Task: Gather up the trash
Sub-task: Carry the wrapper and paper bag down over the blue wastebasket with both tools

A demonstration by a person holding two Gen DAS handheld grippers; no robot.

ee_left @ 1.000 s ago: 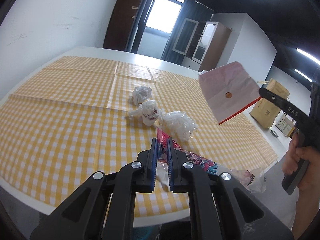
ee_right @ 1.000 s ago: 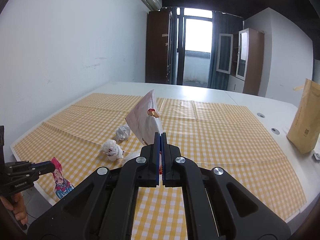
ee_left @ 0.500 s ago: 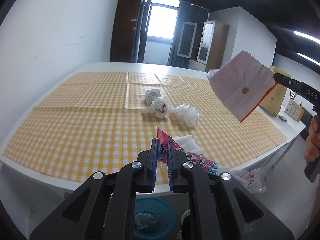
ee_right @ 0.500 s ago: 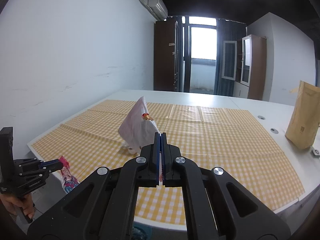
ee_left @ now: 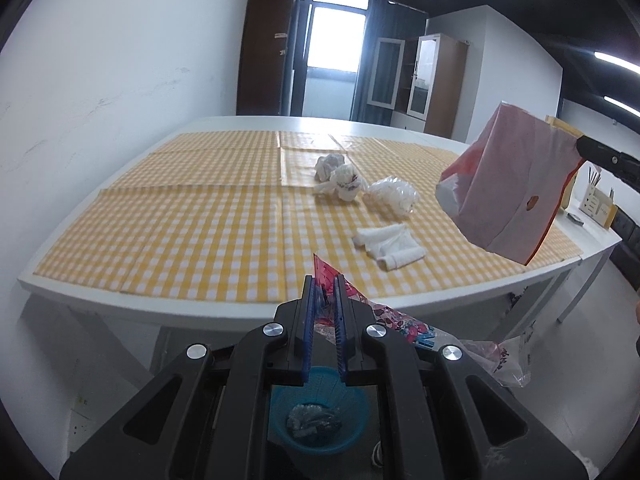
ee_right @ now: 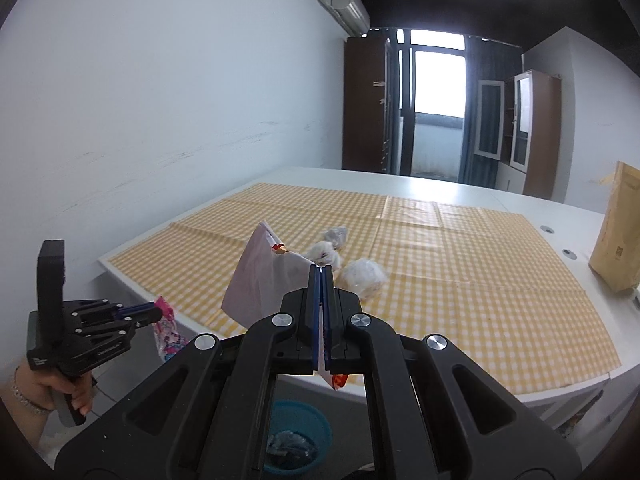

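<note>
Left tongs are held off the near edge of the tabletop, tilted downward, blue pads clamped on a pink printed wrapper. The wrapper is a crumpled plastic film with cartoon print; it trails out to the right of the tongs and ends in a clear, wrinkled tail. In the right wrist view a hand grips the handle of these tongs low at the left, a beaded bracelet on the wrist.

Right tongs sit nearly level, also off the near edge, pads pressed together on a white paper bag — pinched at one corner, so the bag hangs tilted in the air. Bag: pale pinkish-white, red-orange trim along one side, small orange dot on its face, mouth slightly open.

A blue basket stands on the floor below the near edge, some crumpled clear trash already in it.

Still on the yellow checked cloth, mid-tabletop toward the right edge — two white crumpled wads, a clear plastic ball, and folded white tissue nearer the near edge.
</note>
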